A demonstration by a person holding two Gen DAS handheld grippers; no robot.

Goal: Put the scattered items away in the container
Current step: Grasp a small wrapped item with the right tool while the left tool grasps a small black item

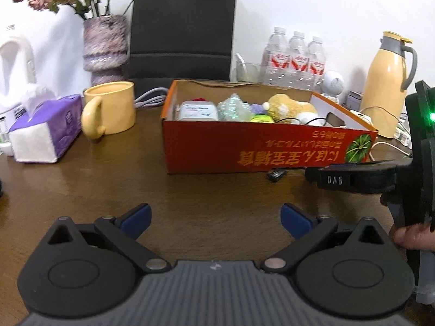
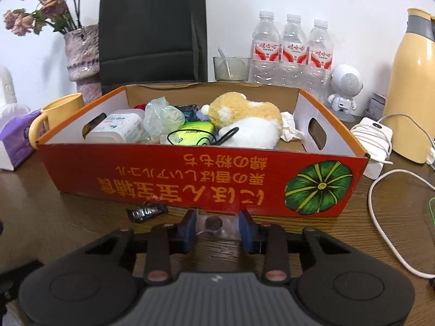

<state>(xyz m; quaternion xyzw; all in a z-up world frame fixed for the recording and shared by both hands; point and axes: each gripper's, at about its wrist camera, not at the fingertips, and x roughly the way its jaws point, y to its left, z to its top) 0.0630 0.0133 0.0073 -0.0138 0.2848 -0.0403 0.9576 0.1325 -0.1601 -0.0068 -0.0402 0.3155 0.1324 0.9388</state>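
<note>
An orange-red cardboard box [image 1: 217,149] [image 2: 163,179] stands on the wooden table, holding a plush toy [image 2: 244,119], a wipes tub [image 2: 117,129], a crumpled plastic bag [image 2: 160,118] and a green packet [image 2: 193,133]. Just before its front wall, my right gripper [image 2: 217,228] is shut on a small clear packet [image 2: 214,224] with a dark round piece inside, low over the table. A dark snack wrapper [image 2: 146,212] [image 1: 276,175] lies on the table to its left. My left gripper [image 1: 214,217] stands open with nothing between its blue pads, well short of the box. The right gripper [image 1: 310,175] reaches in from the right in the left wrist view.
A yellow mug [image 1: 111,108], a purple tissue pack [image 1: 46,130], a vase [image 1: 104,46] and a black paper bag [image 1: 182,30] stand left and behind. Water bottles [image 2: 292,49], a white robot speaker [image 2: 345,87], a yellow flask [image 2: 413,89] and a charger with white cables [image 2: 373,138] crowd the right.
</note>
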